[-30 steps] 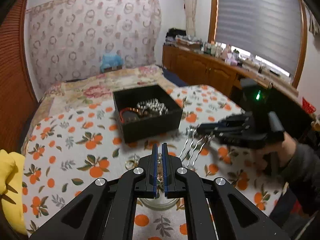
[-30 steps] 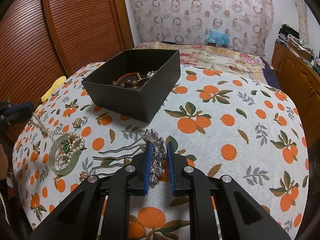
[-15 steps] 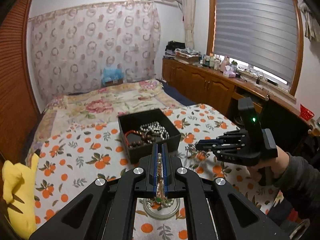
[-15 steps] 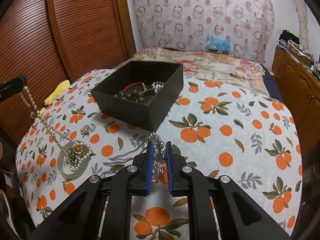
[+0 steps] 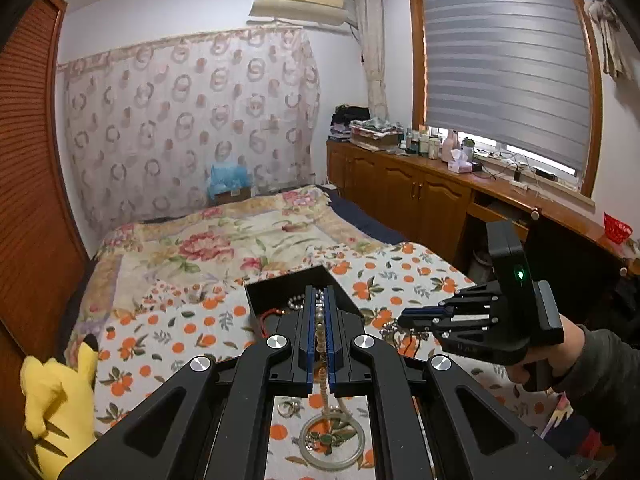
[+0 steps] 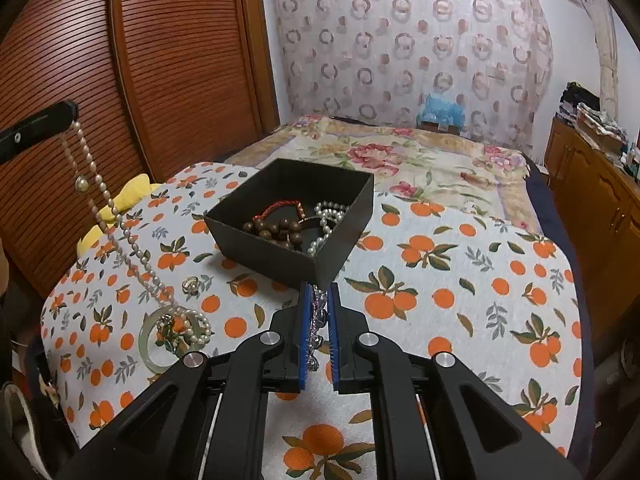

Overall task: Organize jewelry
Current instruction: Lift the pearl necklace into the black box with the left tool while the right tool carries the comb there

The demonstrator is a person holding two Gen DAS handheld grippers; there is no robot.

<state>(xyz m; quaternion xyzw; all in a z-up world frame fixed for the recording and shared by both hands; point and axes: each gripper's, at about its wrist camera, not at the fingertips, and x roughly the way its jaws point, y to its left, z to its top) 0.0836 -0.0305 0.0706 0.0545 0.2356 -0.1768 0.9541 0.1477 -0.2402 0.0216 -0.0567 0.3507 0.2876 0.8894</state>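
Observation:
My left gripper (image 5: 319,300) is shut on a pearl necklace (image 5: 320,332) and holds it high over the table; the strand (image 6: 120,232) hangs slack down to a pale jade bangle (image 6: 150,344), its lower end coiled there. My right gripper (image 6: 318,300) is shut on a silver hair comb (image 6: 316,320), lifted just in front of the black box (image 6: 336,248). The box holds brown wooden beads (image 6: 280,230), a red cord bracelet and a pearl string. The right gripper also shows in the left wrist view (image 5: 404,314).
A small ring (image 6: 191,284) lies on the orange-print cloth (image 6: 460,280) left of the box. A yellow plush toy (image 5: 52,392) sits at the table's left edge. A bed lies behind the table and wooden cabinets (image 5: 420,200) stand to the right.
My left gripper rose well above the table, drawing the pearl necklace up from the bangle. My right gripper lifted the hair comb off the cloth and moved toward the box.

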